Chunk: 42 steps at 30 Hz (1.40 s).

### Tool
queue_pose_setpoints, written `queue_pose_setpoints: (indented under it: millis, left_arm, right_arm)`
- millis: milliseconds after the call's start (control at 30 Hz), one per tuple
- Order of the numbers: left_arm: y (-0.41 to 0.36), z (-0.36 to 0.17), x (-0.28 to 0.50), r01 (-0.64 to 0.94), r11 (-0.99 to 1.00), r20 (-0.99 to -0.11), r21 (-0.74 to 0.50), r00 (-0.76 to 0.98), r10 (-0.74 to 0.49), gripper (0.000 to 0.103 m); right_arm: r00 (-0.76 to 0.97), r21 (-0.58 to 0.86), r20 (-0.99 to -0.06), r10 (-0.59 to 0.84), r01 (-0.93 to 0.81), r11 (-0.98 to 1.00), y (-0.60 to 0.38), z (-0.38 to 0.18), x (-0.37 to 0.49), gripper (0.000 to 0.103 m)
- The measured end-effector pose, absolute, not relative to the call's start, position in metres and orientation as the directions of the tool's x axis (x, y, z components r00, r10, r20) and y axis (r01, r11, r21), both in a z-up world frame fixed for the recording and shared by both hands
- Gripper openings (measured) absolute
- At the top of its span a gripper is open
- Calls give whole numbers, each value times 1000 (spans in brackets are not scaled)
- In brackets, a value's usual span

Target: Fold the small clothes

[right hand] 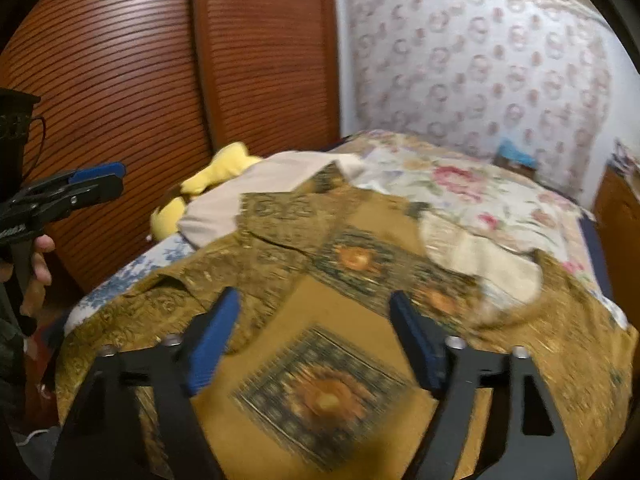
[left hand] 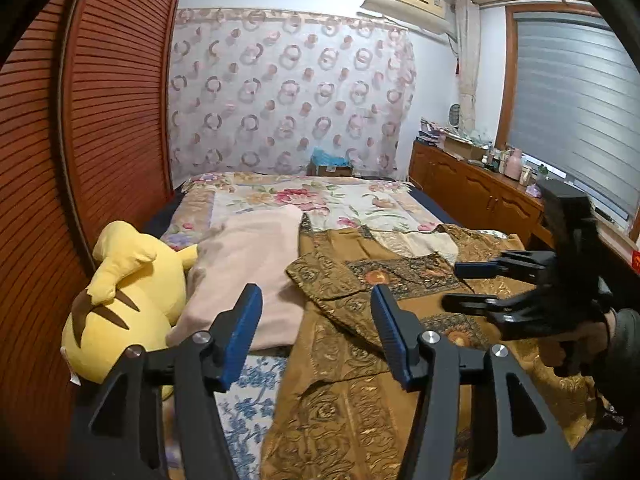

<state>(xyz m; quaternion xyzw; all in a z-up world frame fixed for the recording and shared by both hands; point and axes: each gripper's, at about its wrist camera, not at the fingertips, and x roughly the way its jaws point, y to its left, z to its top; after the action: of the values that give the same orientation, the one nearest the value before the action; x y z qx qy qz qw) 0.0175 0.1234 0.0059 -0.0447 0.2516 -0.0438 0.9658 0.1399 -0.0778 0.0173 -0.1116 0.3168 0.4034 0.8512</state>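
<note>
Brown patterned shirt [right hand: 328, 312] lies spread across the bed's [left hand: 320, 196] near end, directly under your right gripper [right hand: 316, 336], its fingers spread and empty. Your left gripper [left hand: 316, 328], also spread, hovers by the shirt's left edge.

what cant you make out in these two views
- Plush toy: face hidden, turned away in the left view; mostly behind the pink cloth in the right view.
- Brown garment: motion-blurred in the right view, near hem cut off by the frame.
- Items on the cabinet: too small.

A shirt [left hand: 360, 320] lies on the bed [left hand: 320, 196] (plush toy [left hand: 128, 300] at its left).
</note>
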Motion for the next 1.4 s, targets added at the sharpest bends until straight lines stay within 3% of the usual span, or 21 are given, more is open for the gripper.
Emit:
queue_pose_setpoints:
  millis: [433, 500, 600, 633, 733, 833, 1000, 1067, 1100, 1133, 1233, 1400]
  left_arm:
    - [146, -9, 8, 13, 993, -486, -121, 871, -71, 62]
    - [148, -12, 8, 10, 992, -489, -129, 869, -72, 62]
    - [147, -13, 9, 11, 991, -491, -131, 868, -75, 63]
    - [147, -13, 9, 12, 992, -491, -129, 868, -74, 63]
    - [147, -15, 10, 13, 991, -495, -130, 866, -76, 64]
    - [144, -17, 13, 17, 992, -500, -127, 862, -79, 64]
    - [136, -22, 19, 26, 992, -518, -121, 851, -86, 64]
    - [134, -24, 23, 33, 992, -524, -122, 847, -92, 64]
    - [133, -25, 25, 35, 992, -527, -123, 844, -95, 64]
    - [131, -26, 28, 38, 992, -533, -121, 841, -97, 64]
    - [123, -28, 38, 47, 993, -547, -105, 832, -97, 64]
    - [112, -28, 54, 64, 995, -563, -77, 821, -96, 64]
  right_arm:
    - [357, 47, -739, 571, -819, 572, 28, -26, 176, 61]
    - [325, 26, -770, 549, -844, 536, 39, -36, 175, 49]
    - [347, -25, -791, 504, -841, 540, 45, -45, 176, 44]
    - [350, -24, -789, 505, -839, 543, 43, -45, 177, 29]
    - [369, -43, -783, 500, -834, 550, 36, -45, 178, 7]
    - [429, -67, -748, 506, -807, 587, 17, -42, 182, 6]
    - [492, 14, -715, 497, -700, 714, -28, -29, 201, 6]
    - [502, 31, -705, 501, -684, 729, -43, -21, 204, 17]
    - [520, 21, -698, 492, -671, 741, -53, -17, 203, 34]
    - [527, 18, -695, 490, -668, 744, -58, -14, 203, 40]
    - [544, 19, -690, 476, -644, 764, -83, -6, 206, 52]
    - [578, -47, -702, 417, -621, 782, -125, -6, 202, 52]
